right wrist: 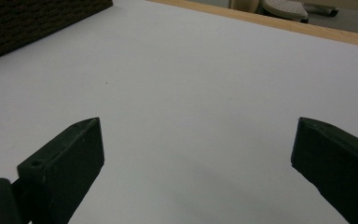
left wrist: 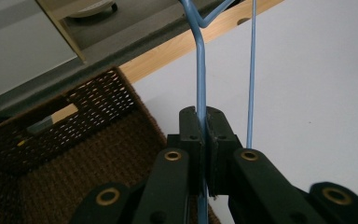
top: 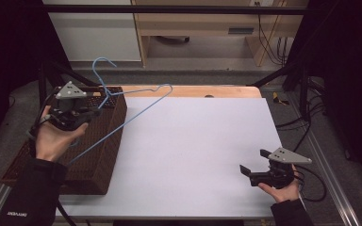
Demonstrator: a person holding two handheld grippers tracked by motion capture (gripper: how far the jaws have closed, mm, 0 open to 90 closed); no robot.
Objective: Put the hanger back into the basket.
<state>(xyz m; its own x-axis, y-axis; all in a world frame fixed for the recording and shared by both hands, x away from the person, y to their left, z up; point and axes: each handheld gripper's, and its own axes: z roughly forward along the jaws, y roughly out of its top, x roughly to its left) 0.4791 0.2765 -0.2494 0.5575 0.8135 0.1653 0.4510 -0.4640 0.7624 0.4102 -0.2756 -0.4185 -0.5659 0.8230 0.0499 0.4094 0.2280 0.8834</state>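
Two tools: I hold one in each hand, well apart across the tabletop point(top: 193, 155).
Left tool point(top: 96, 109): my jaws are pressed together on the wire of the blue hanger point(top: 136, 113), seen up close in the left gripper view point(left wrist: 200, 84).
Hanger: lifted off the surface, hook raised toward the far side, its long wire slanting down over the basket's right edge.
Basket point(top: 101, 160): dark woven, at the tabletop's left edge, below my left hand point(top: 54, 136).
Right tool point(top: 253, 165): my jaws stand wide apart with nothing between them, low near the front right corner.
Open room: the white surface between basket and right tool lies bare; a wooden edge point(top: 193, 90) runs along the far side.
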